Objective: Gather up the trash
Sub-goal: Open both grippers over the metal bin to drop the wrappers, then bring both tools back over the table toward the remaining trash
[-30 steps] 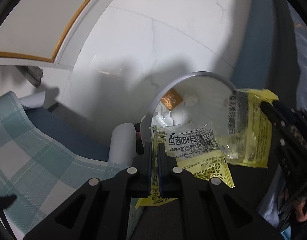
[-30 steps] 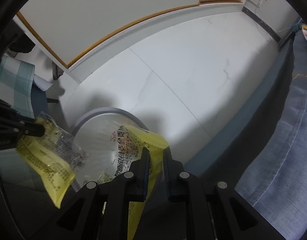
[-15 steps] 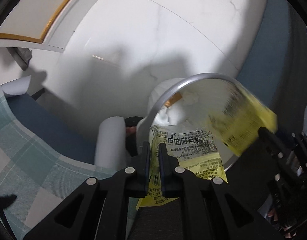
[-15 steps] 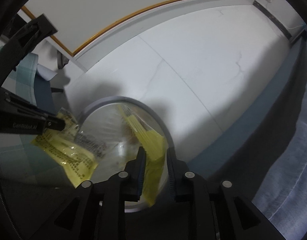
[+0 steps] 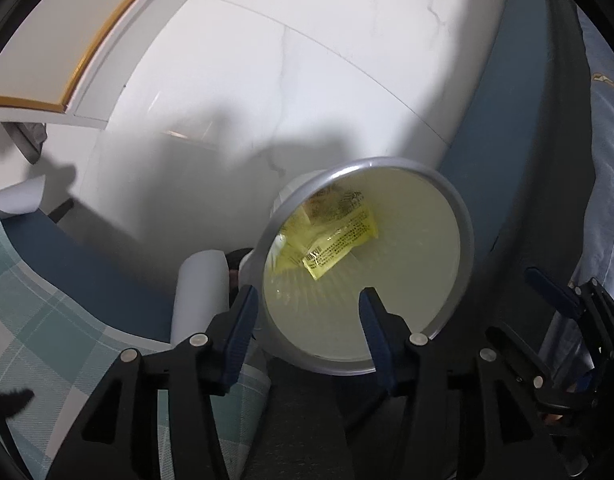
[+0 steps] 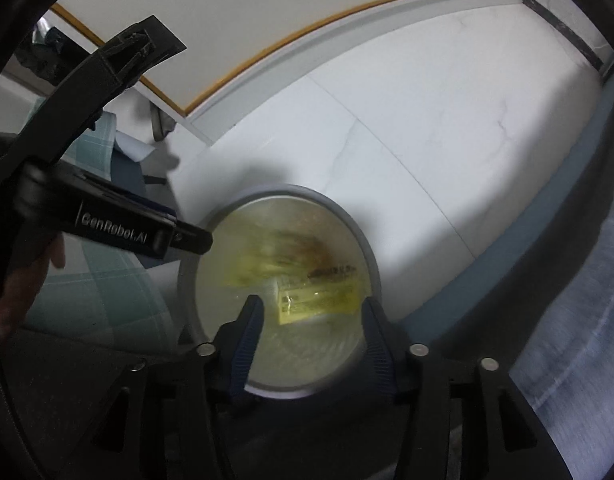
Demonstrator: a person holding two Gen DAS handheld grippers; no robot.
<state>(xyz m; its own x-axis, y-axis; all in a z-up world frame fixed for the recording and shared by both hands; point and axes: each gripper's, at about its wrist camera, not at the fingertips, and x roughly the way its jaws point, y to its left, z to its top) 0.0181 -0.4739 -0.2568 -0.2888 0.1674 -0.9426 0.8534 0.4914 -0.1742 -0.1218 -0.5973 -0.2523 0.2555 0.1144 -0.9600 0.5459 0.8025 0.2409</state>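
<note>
Seen over the left gripper [image 5: 309,308], fingers spread wide and gripping nothing, tilted down above the near rim of a round grey-rimmed trash bin [image 5: 465,240]. Likewise the right gripper [image 6: 311,320] — blue-padded fingers [image 6: 251,328] parted and bare, poised over the same bin's near edge. Down inside the bin, yellow printed snack wrappers [image 5: 335,236] lying against the pale liner, somewhat blurred in the right wrist view. At the left of that view, the left gripper's black body, angled downward toward the bin's rim, with part of the holding hand [image 6: 23,280] just visible at the frame's edge. Beside the bin, a teal checked cloth [image 5: 35,304] over a dark blue edge, and a white roll [image 5: 201,292] touching or nearly touching the bin's side. Beyond — white marble-look floor tiles [image 5: 307,80], a pale wall panel with an orange-brown trim line [image 6: 307,32], and blue fabric [image 6: 579,360] along the right.
</note>
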